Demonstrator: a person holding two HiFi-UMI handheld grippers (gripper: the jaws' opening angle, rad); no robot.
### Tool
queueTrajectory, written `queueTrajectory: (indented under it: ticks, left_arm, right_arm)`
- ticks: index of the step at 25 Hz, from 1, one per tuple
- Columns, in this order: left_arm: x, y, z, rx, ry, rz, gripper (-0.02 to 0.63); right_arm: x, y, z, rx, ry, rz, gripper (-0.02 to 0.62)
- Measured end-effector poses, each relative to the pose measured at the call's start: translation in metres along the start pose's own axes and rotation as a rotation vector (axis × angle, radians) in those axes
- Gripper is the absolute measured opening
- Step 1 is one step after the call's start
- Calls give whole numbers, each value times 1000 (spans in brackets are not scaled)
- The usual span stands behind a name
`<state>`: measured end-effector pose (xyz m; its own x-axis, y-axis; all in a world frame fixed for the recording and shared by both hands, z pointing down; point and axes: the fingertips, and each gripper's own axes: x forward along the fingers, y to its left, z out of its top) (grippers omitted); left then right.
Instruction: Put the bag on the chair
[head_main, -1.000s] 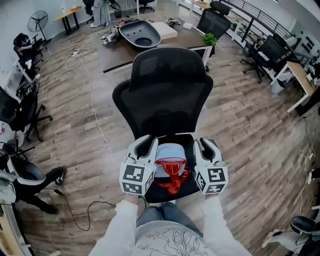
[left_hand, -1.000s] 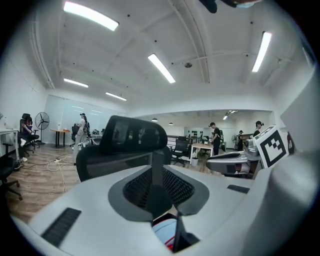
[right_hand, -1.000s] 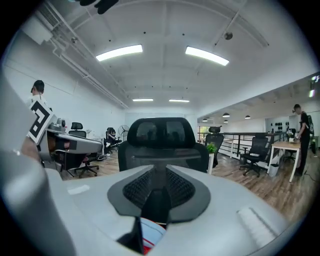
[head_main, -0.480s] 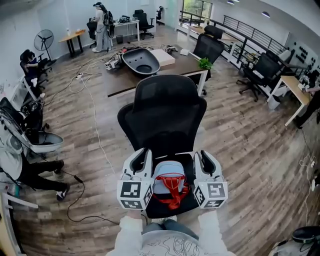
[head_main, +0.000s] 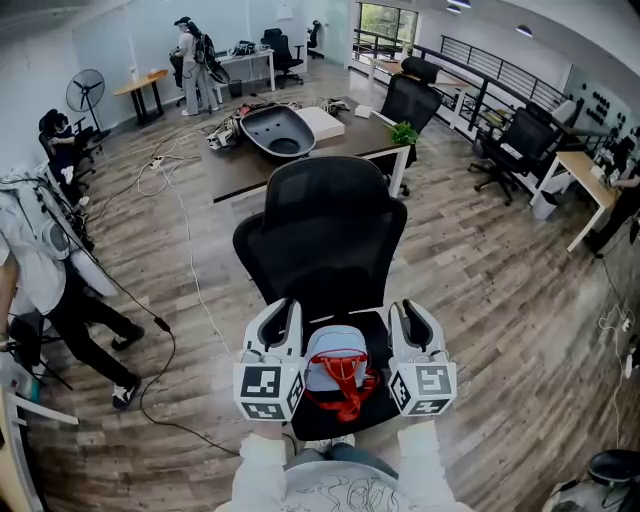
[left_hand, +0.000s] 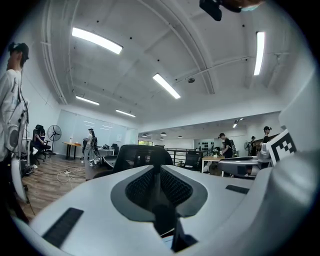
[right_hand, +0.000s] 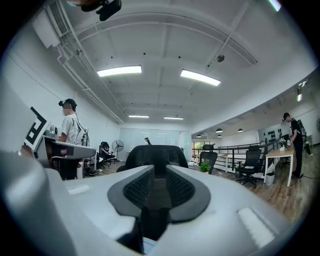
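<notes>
The bag (head_main: 335, 348) is light blue with red straps (head_main: 344, 386), the chair (head_main: 330, 225) black.

The bag (head_main: 336, 352) was small and pale blue, with red straps (head_main: 343, 380) bunched loosely over its near side. It lay on the seat (head_main: 335, 420) of the chair (head_main: 330, 235), roughly in the middle and toward the front edge. The chair was a black office chair with a tall mesh back, standing upright on the wooden floor.
</notes>
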<state>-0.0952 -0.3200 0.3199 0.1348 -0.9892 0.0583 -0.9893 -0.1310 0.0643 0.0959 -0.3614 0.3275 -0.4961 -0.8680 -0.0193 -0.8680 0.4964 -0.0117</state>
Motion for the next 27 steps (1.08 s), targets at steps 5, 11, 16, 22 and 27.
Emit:
queueTrajectory:
  ticks: [5, 11, 16, 22, 27]
  left_arm:
    - [4, -2, 1, -16, 5, -5, 43]
    - [5, -8, -1, -18, 11, -10, 43]
    - [4, -8, -4, -16, 15, -4, 43]
    - [4, -7, -5, -21, 17, -4, 43]
    - [9, -6, -3, -22, 21, -8, 43]
  right_arm:
    - [1, -2, 0, 6, 10, -9, 74]
    - [0, -6, -1, 4, 11, -10, 72]
    - [-2, -8, -3, 14, 10, -17, 46]
    - [-1, -7, -3, 15, 9, -18, 21]
    - [2, -9, -1, 14, 12, -22, 20]
